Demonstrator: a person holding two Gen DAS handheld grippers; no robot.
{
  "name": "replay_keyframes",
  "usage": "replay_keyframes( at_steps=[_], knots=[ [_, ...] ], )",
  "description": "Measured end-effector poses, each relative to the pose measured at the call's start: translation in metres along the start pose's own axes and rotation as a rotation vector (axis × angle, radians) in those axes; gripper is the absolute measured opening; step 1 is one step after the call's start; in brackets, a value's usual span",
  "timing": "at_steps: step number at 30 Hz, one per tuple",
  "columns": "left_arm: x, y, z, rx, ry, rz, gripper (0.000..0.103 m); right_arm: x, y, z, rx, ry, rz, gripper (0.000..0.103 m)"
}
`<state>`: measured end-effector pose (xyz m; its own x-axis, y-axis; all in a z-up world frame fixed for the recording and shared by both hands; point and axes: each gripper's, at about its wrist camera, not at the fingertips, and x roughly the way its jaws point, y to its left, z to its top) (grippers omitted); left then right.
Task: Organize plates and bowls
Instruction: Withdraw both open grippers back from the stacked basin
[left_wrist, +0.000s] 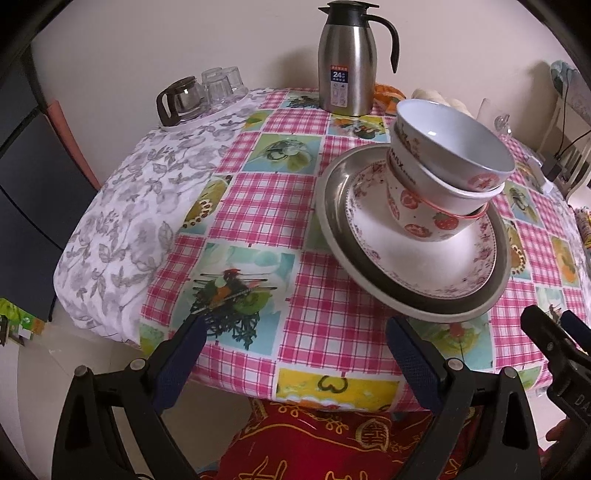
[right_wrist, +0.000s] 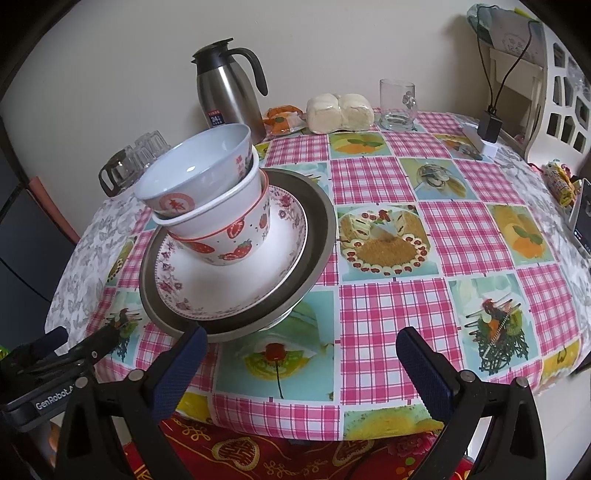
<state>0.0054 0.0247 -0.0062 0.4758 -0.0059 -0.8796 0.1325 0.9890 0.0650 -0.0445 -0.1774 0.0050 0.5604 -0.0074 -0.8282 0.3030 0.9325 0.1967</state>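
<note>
A stack of dishes is seen center-right in the left wrist view and center-left in the right wrist view, resting on the desk (left_wrist: 258, 206), which is covered w/ a glossy pink-checked cloth printed w/ food pics. At the bottom of the stack sits a round brushed-metal plate (left_wrist: 334, 206) w/ a raised rim; inside it lies a shallow white ceramic plate (left_wrist: 436, 266) edged w/ a pink floral band. Three nested bowls are stacked on that: a strawberry-print bowl (left_wrist: 417, 221) lowest, a plain white bowl (left_wrist: 443, 188) in the middle, and a smooth pale-grey bowl (left_wrist: 450, 144) w/ a red seal on top, all leaning. The left gripper (left_wrist: 295, 350) is held wide apart, nothing between its blue textured pads, at the frame bottom just short of the metal rim. The right gripper (right_wrist: 301, 360) is likewise spread wide and empty. A cylindrical steel thermos jug (left_wrist: 347, 62) w/ black handle stands upright at top center, and clear glasses (left_wrist: 221, 85) are grouped at upper left.
</note>
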Motion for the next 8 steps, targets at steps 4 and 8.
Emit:
replay_keyframes(
  at_steps=[4, 8],
  knots=[
    [-0.0044, 0.0002, -0.0007, 0.005, -0.018, 0.037, 0.098, -0.0008, -0.0007, -0.0007, 0.001, 0.000, -0.002, 0.103],
    [-0.0052, -0.0011, 0.0004, 0.022, -0.025, 0.033, 0.098, -0.0010, -0.0016, -0.0005, 0.003, 0.001, -0.004, 0.103]
  ],
)
